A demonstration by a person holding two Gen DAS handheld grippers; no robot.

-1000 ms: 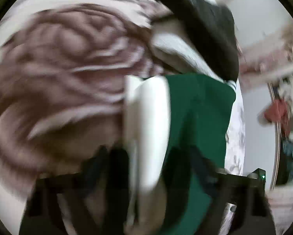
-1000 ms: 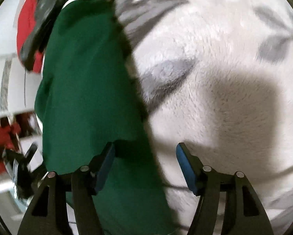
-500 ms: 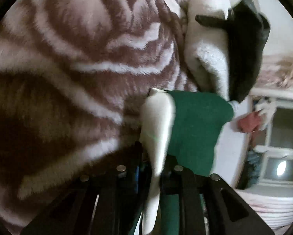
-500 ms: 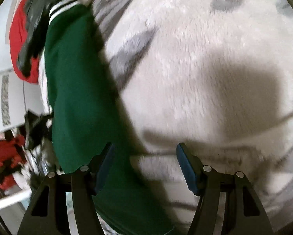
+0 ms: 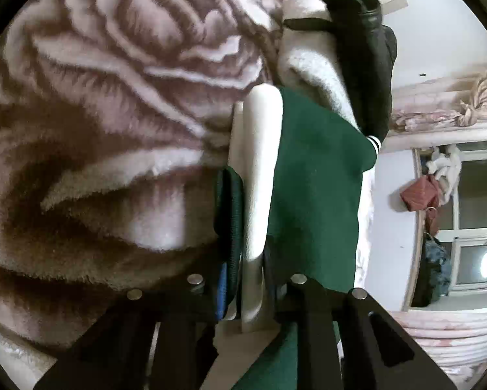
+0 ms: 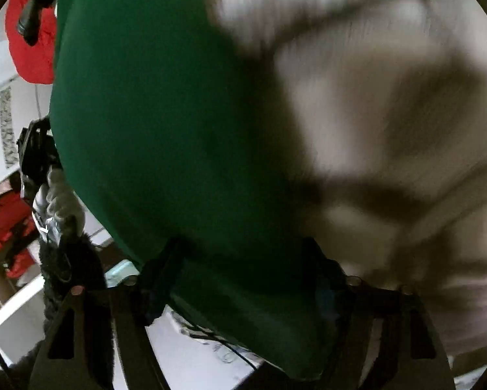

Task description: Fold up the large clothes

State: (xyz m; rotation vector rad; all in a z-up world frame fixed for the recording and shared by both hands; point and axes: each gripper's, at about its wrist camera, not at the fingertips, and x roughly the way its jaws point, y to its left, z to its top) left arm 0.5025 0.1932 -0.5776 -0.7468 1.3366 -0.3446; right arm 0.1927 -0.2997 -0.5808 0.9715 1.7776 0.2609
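Right now your left tool (image 5: 246,279) is clamped on the green-and-white jacket (image 5: 315,175), jaws just closing, over the rose-pattern blanket (image 5: 113,97). Your right tool (image 6: 243,279) has just closed too, with the jacket's green cloth between its jaws; view blurred.

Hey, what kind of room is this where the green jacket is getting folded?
Most likely a bedroom in a home. The green jacket lies on a plush rose-patterned blanket that looks like bedding, other clothes are piled behind it, and a window has bags hung beside it.
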